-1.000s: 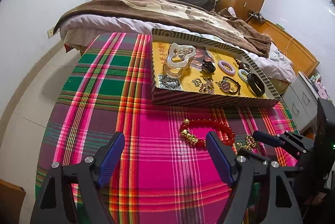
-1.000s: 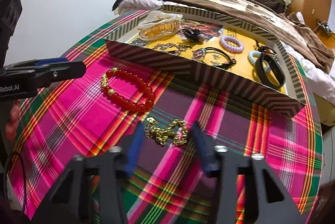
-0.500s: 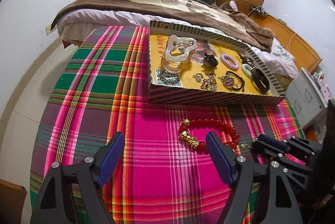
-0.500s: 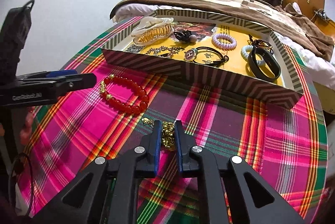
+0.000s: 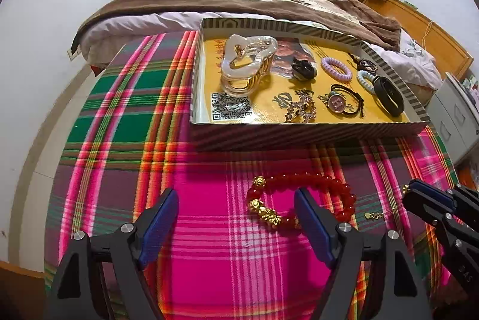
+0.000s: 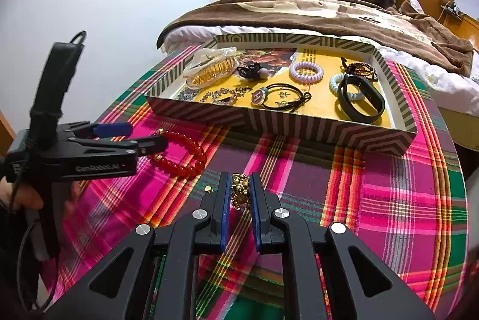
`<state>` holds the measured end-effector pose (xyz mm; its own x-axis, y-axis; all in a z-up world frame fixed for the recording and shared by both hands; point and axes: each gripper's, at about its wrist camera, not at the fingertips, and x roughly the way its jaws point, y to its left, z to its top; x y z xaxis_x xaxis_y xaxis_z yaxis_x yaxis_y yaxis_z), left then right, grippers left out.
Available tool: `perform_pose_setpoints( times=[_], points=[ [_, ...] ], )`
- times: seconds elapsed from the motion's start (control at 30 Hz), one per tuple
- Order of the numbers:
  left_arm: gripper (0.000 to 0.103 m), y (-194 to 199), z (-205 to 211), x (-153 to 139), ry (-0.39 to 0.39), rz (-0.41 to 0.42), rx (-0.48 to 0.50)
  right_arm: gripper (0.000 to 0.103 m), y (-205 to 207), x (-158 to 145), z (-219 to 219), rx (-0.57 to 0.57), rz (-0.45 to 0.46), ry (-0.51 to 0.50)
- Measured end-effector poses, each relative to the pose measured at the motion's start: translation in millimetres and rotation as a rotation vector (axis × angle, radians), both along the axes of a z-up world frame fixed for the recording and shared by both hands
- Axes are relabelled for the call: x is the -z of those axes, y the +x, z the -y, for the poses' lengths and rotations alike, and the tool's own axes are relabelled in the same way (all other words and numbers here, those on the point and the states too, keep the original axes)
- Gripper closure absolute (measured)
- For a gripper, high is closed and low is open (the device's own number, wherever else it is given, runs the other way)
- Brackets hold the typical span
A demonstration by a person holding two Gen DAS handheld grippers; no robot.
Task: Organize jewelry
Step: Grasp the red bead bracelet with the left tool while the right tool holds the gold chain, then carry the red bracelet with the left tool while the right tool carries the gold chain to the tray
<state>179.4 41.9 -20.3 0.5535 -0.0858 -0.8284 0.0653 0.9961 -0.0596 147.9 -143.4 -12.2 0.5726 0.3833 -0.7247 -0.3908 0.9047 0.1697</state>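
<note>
1. Since a second ago my right gripper [image 6: 240,194] has closed on the gold chain bracelet [image 6: 240,190] and raised it off the table [image 6: 389,200].
2. One chain end [image 5: 372,215] trails on the plaid cloth.
3. My left gripper [image 5: 236,218] hangs with fingers spread wide above the red bead bracelet [image 5: 302,200].
4. That bracelet lies just in front of the striped tray [image 5: 299,137] of jewelry.

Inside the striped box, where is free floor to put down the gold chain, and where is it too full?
The right hand-held gripper holds the gold chain. In the box, bare yellow floor lies between the QR code and the gold brooch, below the large hair claw. The right end is crowded: the black band, the coil ties and the cord bracelet lie close together.
</note>
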Motion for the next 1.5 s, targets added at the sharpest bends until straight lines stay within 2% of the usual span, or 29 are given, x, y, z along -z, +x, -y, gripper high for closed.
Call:
perform_pose_setpoints(
  times=[0.13, 0.2, 0.3, 0.37, 0.6, 0.7, 0.77, 0.9, 1.07, 1.5],
  points=[
    [0.024, 6, 5, 3, 0.061, 0.005, -0.011, 0.090, 1, 0, 1, -0.003, -0.001, 0.009],
    [0.025, 7, 6, 3, 0.063, 0.010, -0.005, 0.090, 2, 1, 1, -0.002, -0.003, 0.013],
    [0.033, 3, 6, 3, 0.062, 0.016, 0.001, 0.090, 2, 1, 2, -0.001, -0.005, 0.025],
    [0.043, -1, 8, 1, 0.064, 0.020, 0.010, 0.090, 2, 1, 3, -0.001, -0.005, 0.029],
    [0.050, -12, 12, 0, 0.067, 0.028, 0.007, 0.090, 3, 3, 5, 0.000, -0.005, 0.038],
    [0.066, -13, 16, -1, 0.070, 0.033, 0.008, 0.090, 3, 3, 6, 0.003, -0.004, 0.042],
    [0.083, -15, 19, -2, 0.076, 0.039, 0.012, 0.090, 3, 2, 6, 0.004, -0.002, 0.045],
    [0.093, -16, 20, -3, 0.070, 0.039, 0.013, 0.090, 2, 2, 8, 0.005, 0.000, 0.049],
    [0.094, -18, 14, -6, 0.014, 0.043, 0.010, 0.090, 3, 1, 10, 0.012, 0.002, 0.054],
    [0.094, -25, 18, -54, -0.045, 0.175, 0.042, 0.090, 0, -19, 19, 0.028, 0.047, 0.082]
  ],
)
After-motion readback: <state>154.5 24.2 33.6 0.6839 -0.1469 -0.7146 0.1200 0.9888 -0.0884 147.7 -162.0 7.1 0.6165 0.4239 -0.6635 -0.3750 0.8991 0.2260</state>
